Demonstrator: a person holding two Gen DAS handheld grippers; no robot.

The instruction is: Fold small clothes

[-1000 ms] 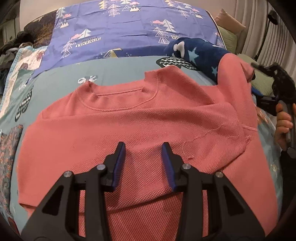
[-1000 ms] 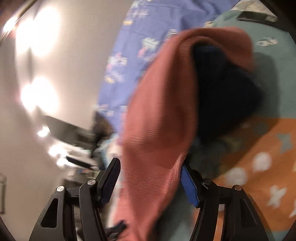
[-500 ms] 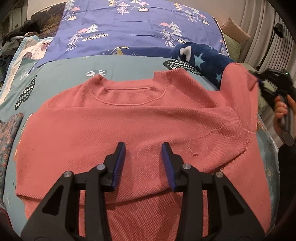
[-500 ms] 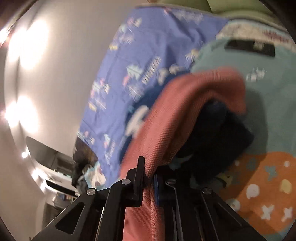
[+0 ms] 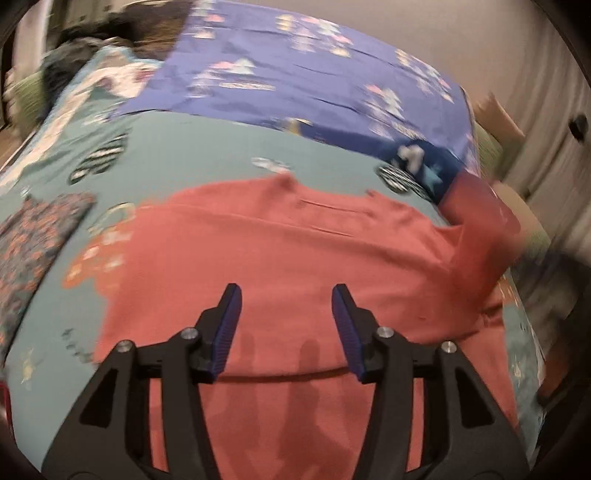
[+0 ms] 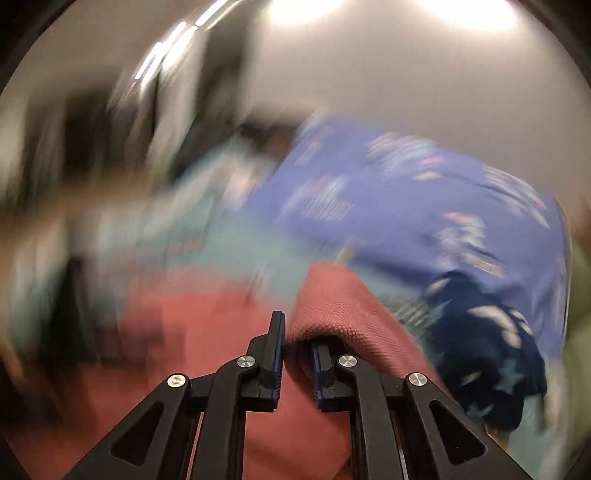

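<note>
Spread flat on the bed (image 5: 207, 147), coral shirt (image 5: 295, 258) lying collar-far, sleeve (image 6: 332, 306) pinched in right gripper (image 6: 297, 363) though easing apart, nearer than empty, widening left gripper (image 5: 286, 328) over the body.

Warm indoor light; two bright glare patches (image 6: 388, 7) burn at the top of the right wrist view. Both views are motion-blurred, the right heavily. Fisheye edges curve into dark corners.

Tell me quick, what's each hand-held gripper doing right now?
Left hand-held gripper: open and opening wider, nothing between its jaws, above the pink shirt.
Right hand-held gripper: pinching a fold of the pink shirt, jaws easing open slightly.
</note>
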